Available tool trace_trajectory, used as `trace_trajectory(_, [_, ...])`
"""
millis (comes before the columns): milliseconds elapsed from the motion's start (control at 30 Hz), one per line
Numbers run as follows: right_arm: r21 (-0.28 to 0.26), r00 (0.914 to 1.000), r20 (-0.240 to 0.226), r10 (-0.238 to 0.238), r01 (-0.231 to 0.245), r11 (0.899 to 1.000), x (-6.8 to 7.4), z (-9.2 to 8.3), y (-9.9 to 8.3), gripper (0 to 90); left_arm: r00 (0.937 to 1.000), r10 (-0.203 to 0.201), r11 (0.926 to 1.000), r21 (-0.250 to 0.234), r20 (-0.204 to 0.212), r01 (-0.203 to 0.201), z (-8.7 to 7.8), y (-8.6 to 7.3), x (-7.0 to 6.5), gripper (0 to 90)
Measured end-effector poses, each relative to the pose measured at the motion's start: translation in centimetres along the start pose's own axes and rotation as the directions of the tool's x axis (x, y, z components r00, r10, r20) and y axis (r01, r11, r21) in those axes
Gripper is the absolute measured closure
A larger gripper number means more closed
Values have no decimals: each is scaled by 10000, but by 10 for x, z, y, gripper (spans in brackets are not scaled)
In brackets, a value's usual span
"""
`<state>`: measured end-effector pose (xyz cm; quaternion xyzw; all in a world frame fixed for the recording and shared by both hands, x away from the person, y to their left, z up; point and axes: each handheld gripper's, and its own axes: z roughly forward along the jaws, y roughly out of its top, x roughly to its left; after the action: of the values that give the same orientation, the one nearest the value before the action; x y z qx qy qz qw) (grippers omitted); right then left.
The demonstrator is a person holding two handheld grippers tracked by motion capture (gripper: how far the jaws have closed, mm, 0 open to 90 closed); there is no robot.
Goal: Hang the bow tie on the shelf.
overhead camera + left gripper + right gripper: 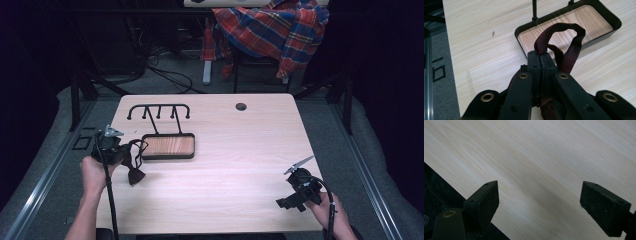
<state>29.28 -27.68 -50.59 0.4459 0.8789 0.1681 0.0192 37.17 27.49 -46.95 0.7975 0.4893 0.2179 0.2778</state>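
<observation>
Right tool (pixel 289 202) with jaws spread over bare bench (pixel 240 165) near the front edge, left tool (pixel 540 56) pinching a dark red bow tie strap (pixel 564 40), bow (pixel 135 175) dangling just above the bench, beside the black wood-bottomed tray (pixel 168 156), hook rack (pixel 159 111) behind, plaid shirt (pixel 272 27) beyond

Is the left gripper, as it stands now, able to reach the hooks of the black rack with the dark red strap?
Probably yes. The left gripper is shut on the dark red strap beside the tray of the black rack. The hooks rise just behind the tray, with nothing between.
</observation>
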Motion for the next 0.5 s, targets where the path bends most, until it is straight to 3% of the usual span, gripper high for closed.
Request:
trace_trajectory(333, [316, 9997, -58, -236, 238, 9992, 0, 2, 1, 154, 9997, -222, 9996, -186, -132, 220, -2, 0, 6, 885])
trace_trajectory(400, [278, 9997, -160, -197, 202, 9994, 0, 2, 1, 154, 9997, -243, 9995, -184, -54, 242, -3, 1, 6, 885])
trace_trajectory(433, [1, 9999, -132, -42, 42, 10000, 2, 4, 0, 154, 9996, -257, 9992, -296, -142, 253, -2, 1, 6, 885])
trace_trajectory(500, [107, 9998, -92, -159, 160, 9998, 2, 3, 0, 154, 9997, -209, 9994, -267, -130, 206, -3, 2, 6, 885])
